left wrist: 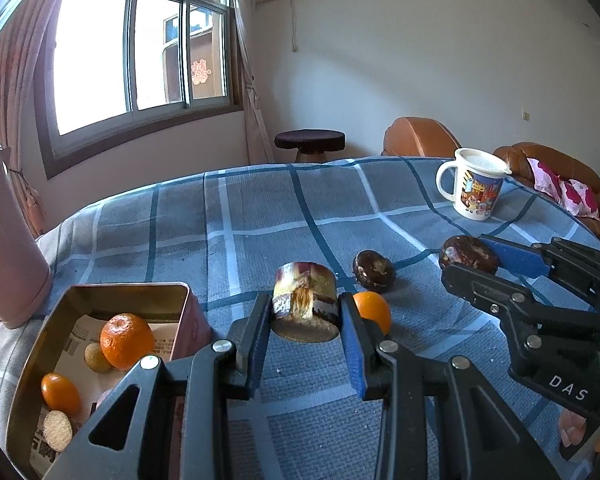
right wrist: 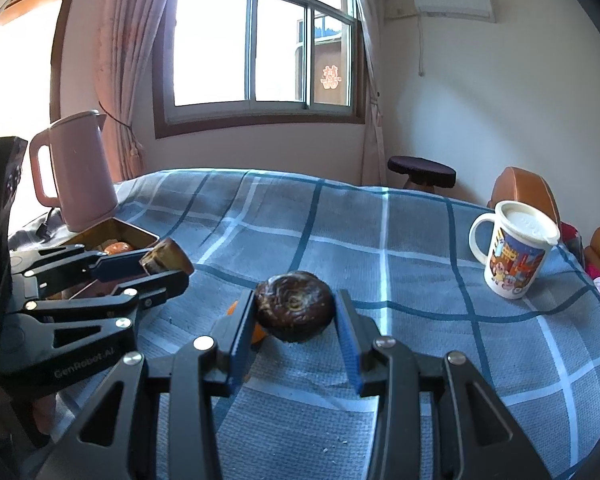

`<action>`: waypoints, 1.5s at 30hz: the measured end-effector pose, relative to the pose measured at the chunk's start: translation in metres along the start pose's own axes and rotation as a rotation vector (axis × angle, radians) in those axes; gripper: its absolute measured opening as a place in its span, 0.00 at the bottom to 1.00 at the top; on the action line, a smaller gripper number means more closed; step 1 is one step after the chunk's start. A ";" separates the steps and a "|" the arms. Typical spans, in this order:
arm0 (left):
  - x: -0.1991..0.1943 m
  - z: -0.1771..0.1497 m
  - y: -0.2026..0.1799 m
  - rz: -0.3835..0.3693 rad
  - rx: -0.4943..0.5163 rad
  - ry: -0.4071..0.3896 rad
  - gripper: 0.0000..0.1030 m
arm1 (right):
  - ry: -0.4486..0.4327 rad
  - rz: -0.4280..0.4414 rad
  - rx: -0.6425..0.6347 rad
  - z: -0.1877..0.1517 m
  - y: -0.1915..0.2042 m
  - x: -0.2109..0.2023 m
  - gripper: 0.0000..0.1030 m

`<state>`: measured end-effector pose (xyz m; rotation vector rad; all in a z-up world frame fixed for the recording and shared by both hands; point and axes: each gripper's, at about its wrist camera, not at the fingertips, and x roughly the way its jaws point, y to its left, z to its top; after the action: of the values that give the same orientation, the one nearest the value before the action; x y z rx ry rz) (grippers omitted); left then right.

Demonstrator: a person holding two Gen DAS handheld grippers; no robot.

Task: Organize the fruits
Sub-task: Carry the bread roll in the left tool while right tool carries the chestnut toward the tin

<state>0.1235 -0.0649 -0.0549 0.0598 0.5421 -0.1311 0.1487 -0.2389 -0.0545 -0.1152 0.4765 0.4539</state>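
My left gripper (left wrist: pixel 304 314) is shut on a short purple-and-yellow cane chunk (left wrist: pixel 302 286), its blue pads pressing both sides. Just behind its right finger a small orange (left wrist: pixel 374 312) lies on the cloth, with a loose dark brown water chestnut (left wrist: pixel 374 272) beyond it. My right gripper (right wrist: pixel 294 310) is shut on another dark water chestnut (right wrist: pixel 294 302). To the left stands an open metal tin (left wrist: pixel 172 292) holding a mandarin (left wrist: pixel 126 340), a small orange fruit (left wrist: pixel 60 392) and pale round pieces. In the right wrist view the left gripper (right wrist: pixel 166 268) holds the chunk (right wrist: pixel 168 258) in front of the tin (right wrist: pixel 144 236).
A blue checked cloth (left wrist: pixel 260 216) covers the table. A pink kettle (right wrist: pixel 76 172) stands behind the tin at the far left. A cartoon mug (right wrist: pixel 514 256) with a lid stands at the right. Beyond the table are a dark stool (left wrist: pixel 310 140) and an orange sofa (left wrist: pixel 420 136).
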 end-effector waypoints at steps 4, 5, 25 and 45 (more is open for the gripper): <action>-0.005 -0.001 -0.001 0.007 0.004 -0.020 0.34 | -0.013 0.002 0.000 -0.001 0.000 -0.003 0.41; -0.006 -0.001 -0.001 0.009 0.004 -0.023 0.34 | -0.016 0.002 0.000 -0.001 0.000 -0.003 0.41; -0.019 -0.002 0.002 0.030 -0.011 -0.087 0.34 | -0.075 0.010 -0.005 -0.001 0.001 -0.015 0.41; -0.028 -0.004 0.004 0.040 -0.028 -0.128 0.34 | -0.131 0.013 -0.018 -0.004 0.003 -0.025 0.41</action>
<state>0.0980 -0.0576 -0.0439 0.0343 0.4143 -0.0878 0.1261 -0.2469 -0.0461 -0.0988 0.3452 0.4757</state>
